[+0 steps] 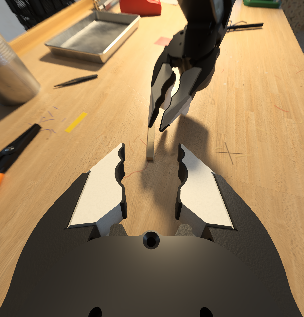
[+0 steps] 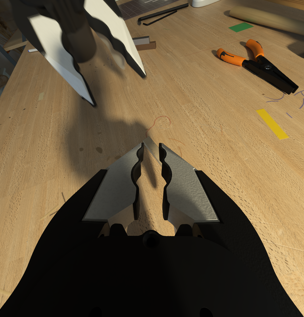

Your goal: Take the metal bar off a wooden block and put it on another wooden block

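Note:
The thin metal bar (image 1: 150, 145) points lengthwise toward me, just ahead of my open, empty left gripper (image 1: 151, 145). My right gripper (image 1: 156, 128) comes down from above with its jaws narrowed on the bar's far end. In the right wrist view the bar (image 2: 148, 141) crosses slantwise between the tips of the right gripper (image 2: 151, 144), and a thin shadow lies on the table beneath it. The left gripper (image 2: 119, 90) hovers open opposite. A brown wooden block (image 2: 147, 46) carrying a grey piece (image 2: 141, 40) lies farther back, partly hidden.
On the wooden table (image 1: 250, 103) are a metal tray (image 1: 94, 36), black tweezers (image 1: 75, 80), a clear cylinder (image 1: 8, 73), orange-handled pliers (image 2: 261, 65), yellow tape (image 2: 272, 124), hex keys (image 2: 158, 15) and a green patch (image 2: 240, 27).

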Available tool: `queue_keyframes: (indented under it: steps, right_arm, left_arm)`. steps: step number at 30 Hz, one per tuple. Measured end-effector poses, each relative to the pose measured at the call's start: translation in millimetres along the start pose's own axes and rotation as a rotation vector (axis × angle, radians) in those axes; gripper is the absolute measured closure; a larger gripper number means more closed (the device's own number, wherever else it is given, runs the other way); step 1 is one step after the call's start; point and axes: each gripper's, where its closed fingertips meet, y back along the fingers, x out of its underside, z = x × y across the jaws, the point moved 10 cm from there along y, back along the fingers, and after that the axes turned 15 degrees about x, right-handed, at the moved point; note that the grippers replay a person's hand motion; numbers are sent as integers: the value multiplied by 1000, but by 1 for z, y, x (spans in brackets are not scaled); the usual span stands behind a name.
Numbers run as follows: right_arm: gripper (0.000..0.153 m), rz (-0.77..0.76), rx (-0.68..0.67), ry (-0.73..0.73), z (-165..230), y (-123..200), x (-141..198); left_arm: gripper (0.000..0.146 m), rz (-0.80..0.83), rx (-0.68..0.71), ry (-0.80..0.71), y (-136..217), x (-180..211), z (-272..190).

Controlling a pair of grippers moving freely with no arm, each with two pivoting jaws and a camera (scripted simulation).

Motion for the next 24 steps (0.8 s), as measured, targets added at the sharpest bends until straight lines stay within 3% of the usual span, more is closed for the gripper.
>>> queue_keyframes:
  steps: [6,10,13,19,22,24]
  right_arm:
    - [136,17,12,30,3,-2,0]
    - [136,34,29,52,5,-4,1]
    - [136,33,33,51,6,-4,0]
    - [135,32,34,13,2,-3,0]
    - [135,31,35,2,1,-3,0]
    - [135,30,36,6,1,-3,0]
  left_arm:
    - [82,-163,-163,106,107,-18,-20]
    - [72,-82,-502,226,192,-6,-1]
    - [66,5,-614,385,231,22,23]
    - [87,201,-518,682,231,87,56]
    - [83,406,-531,783,216,111,66]
    - [78,452,-548,805,211,119,73]
